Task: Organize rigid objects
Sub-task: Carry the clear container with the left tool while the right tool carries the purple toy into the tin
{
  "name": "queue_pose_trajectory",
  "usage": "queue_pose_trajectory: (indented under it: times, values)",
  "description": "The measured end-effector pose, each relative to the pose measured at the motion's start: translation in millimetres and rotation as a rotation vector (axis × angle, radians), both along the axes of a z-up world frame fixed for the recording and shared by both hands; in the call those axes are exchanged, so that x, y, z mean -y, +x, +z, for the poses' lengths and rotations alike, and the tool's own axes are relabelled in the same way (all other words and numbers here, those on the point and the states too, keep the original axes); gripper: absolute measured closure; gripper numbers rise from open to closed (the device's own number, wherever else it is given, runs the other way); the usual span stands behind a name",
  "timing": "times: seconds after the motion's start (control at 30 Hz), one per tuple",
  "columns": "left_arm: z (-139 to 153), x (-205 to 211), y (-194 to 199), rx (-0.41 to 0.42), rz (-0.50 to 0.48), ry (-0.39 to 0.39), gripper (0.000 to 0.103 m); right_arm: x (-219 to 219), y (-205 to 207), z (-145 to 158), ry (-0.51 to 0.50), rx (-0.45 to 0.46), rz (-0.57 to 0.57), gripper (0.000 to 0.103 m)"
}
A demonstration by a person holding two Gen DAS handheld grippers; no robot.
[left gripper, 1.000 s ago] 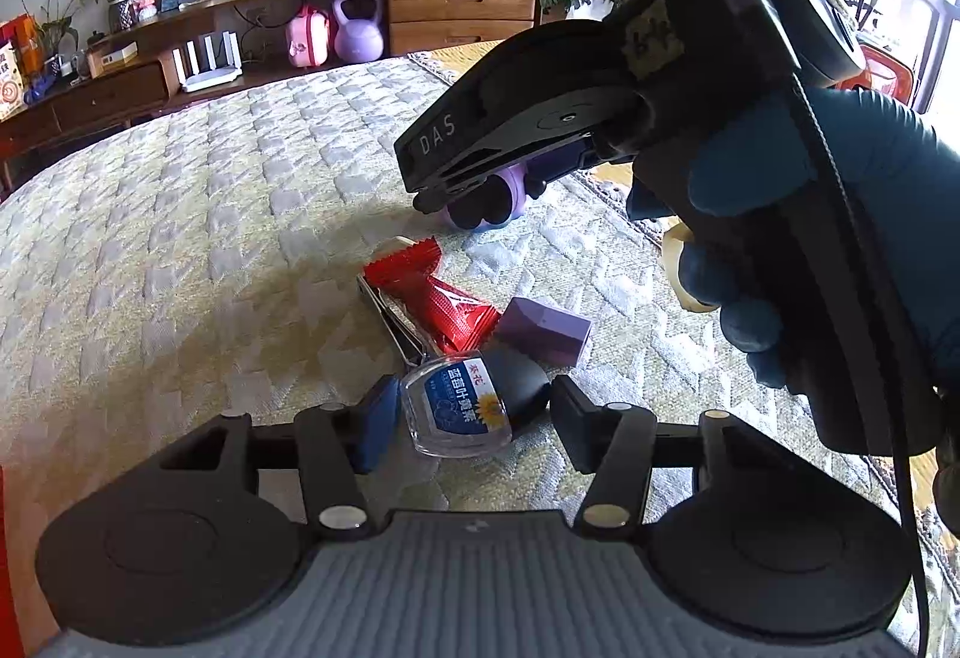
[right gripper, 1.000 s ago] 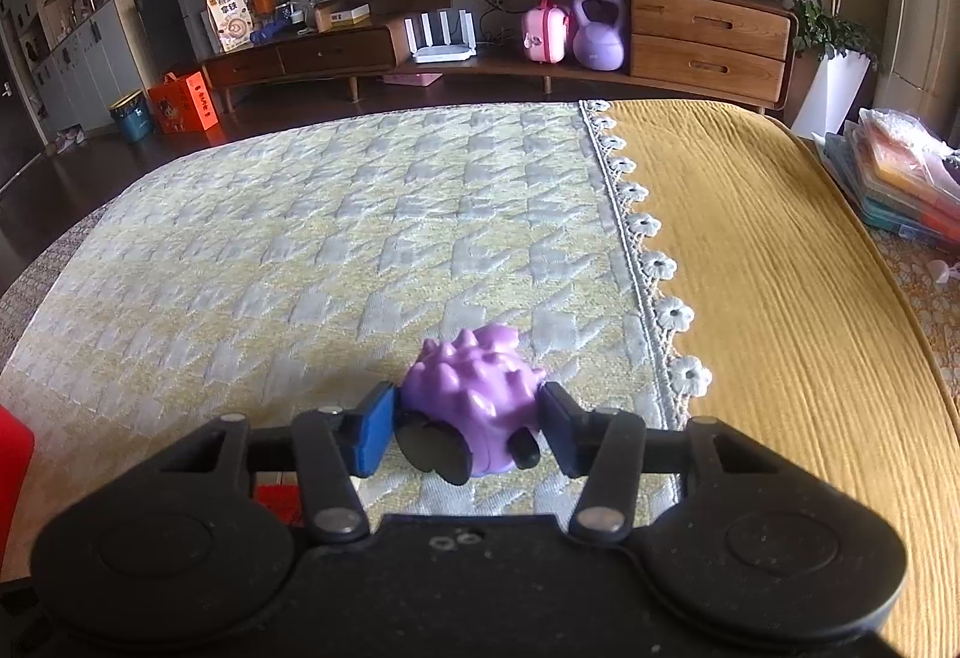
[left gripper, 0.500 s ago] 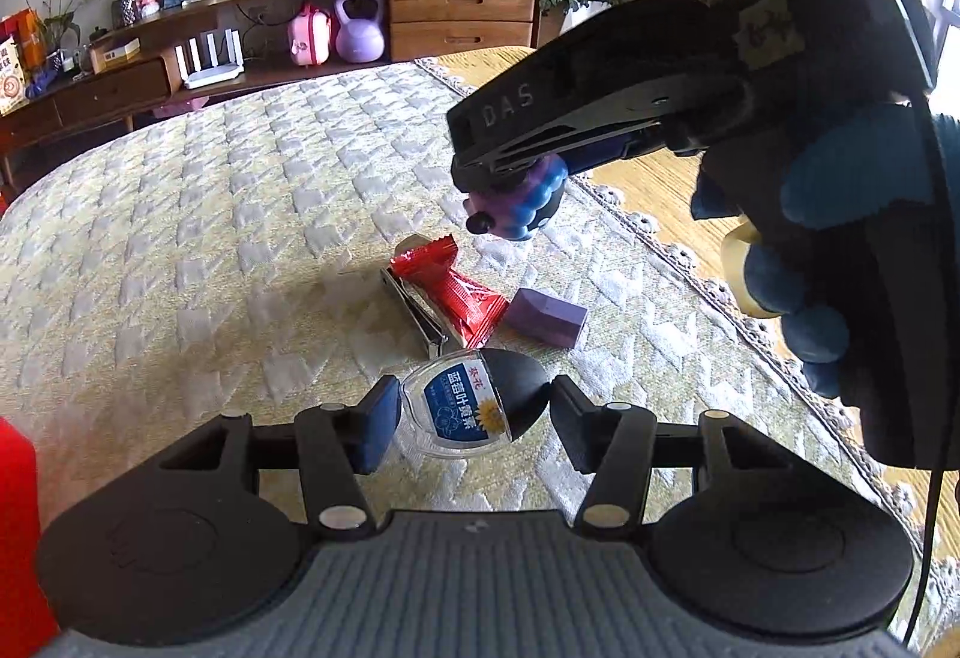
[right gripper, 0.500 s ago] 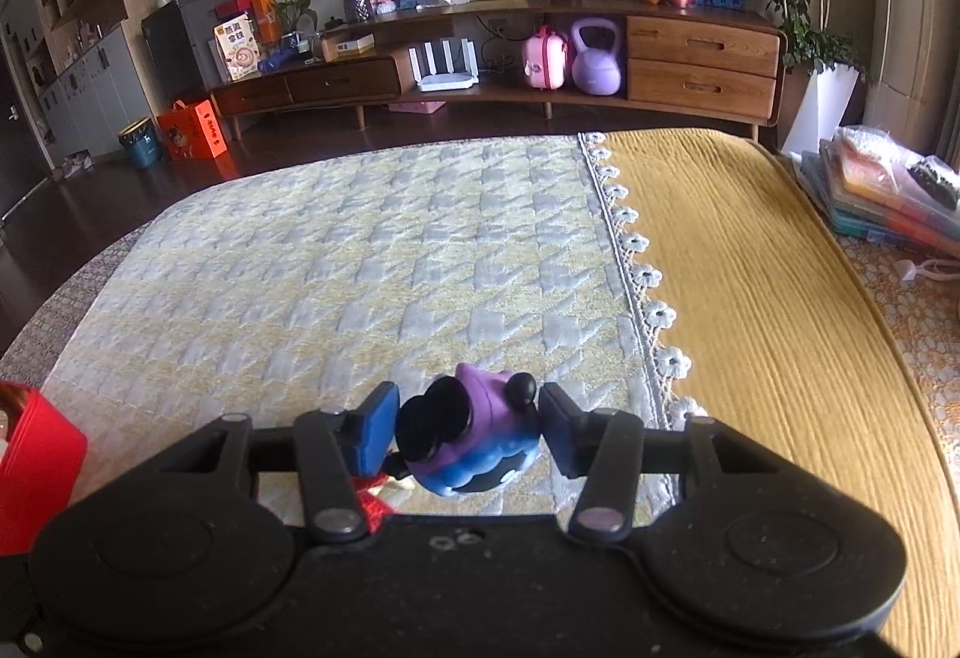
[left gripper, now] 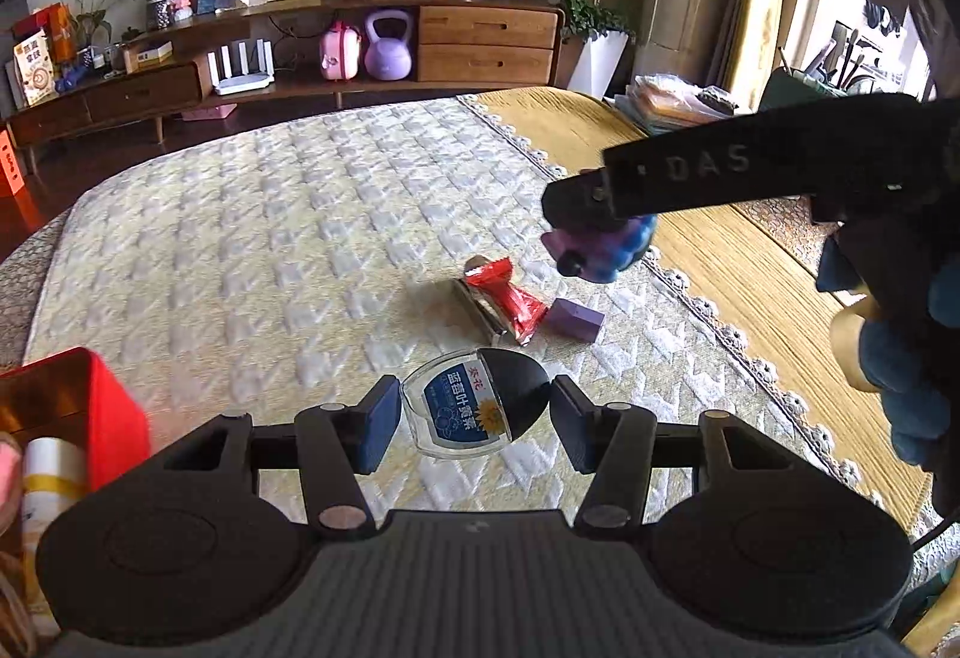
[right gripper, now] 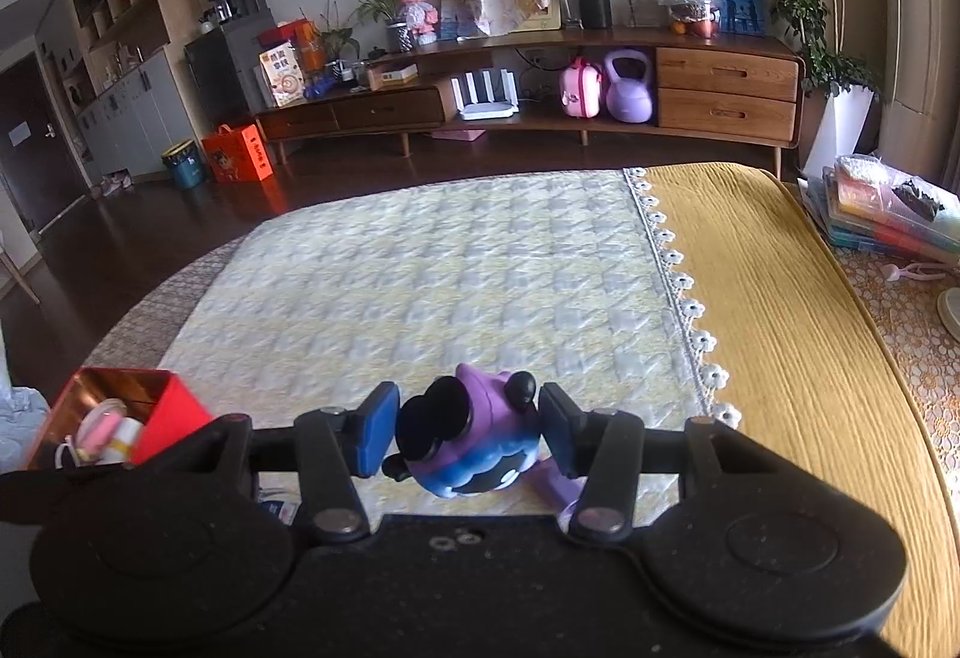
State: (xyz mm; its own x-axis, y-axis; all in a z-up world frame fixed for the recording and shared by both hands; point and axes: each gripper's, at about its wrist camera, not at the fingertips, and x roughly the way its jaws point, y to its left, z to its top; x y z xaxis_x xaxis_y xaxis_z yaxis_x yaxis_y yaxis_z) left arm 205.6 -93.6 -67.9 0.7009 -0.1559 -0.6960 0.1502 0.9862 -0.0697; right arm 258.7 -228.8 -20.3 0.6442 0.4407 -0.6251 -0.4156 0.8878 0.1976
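My left gripper (left gripper: pixel 474 421) is shut on a clear bottle (left gripper: pixel 474 412) with a blue label and a black cap, lifted above the quilt. My right gripper (right gripper: pixel 468 436) is shut on a purple and blue toy figure (right gripper: pixel 474 442) with black round parts. In the left wrist view that toy figure (left gripper: pixel 606 247) hangs under the right gripper's black body at the upper right, held by a blue-gloved hand (left gripper: pixel 900 376). On the quilt lie a red snack wrapper (left gripper: pixel 510 295) and a small purple block (left gripper: pixel 576 319). A red box (right gripper: pixel 129 406) with items inside stands at the left.
The pale quilted cover (right gripper: pixel 450 268) spreads over most of the bed, with a lace edge and a yellow cover (right gripper: pixel 780 298) to the right. A wooden sideboard (right gripper: pixel 600 81) runs along the far wall. Stacked boxes (right gripper: pixel 888 214) stand at the right.
Both grippers have risen from the quilt with their objects. The right gripper moved up and right in the left view. The red box came into view at the left of both views.
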Motion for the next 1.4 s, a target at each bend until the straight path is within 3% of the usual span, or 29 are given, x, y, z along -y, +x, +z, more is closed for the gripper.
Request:
queue_pose_trajectory:
  times: [0.57,1.07,1.4]
  values:
    - [39.7,-86.6,-55.6,0.004,0.093,-0.023,0.049,-57.1,-73.1,38.4,0.037,0.055,0.099,0.053]
    - [58.6,-183.5,-75.0,0.025,0.217,-0.022,0.049,-133.3,-107.5,33.8,0.027,0.042,0.214,0.053]
    - [51.2,-242.8,-71.2,-0.001,0.299,-0.031,0.049,-179.5,-120.0,21.7,-0.019,0.035,0.277,0.053]
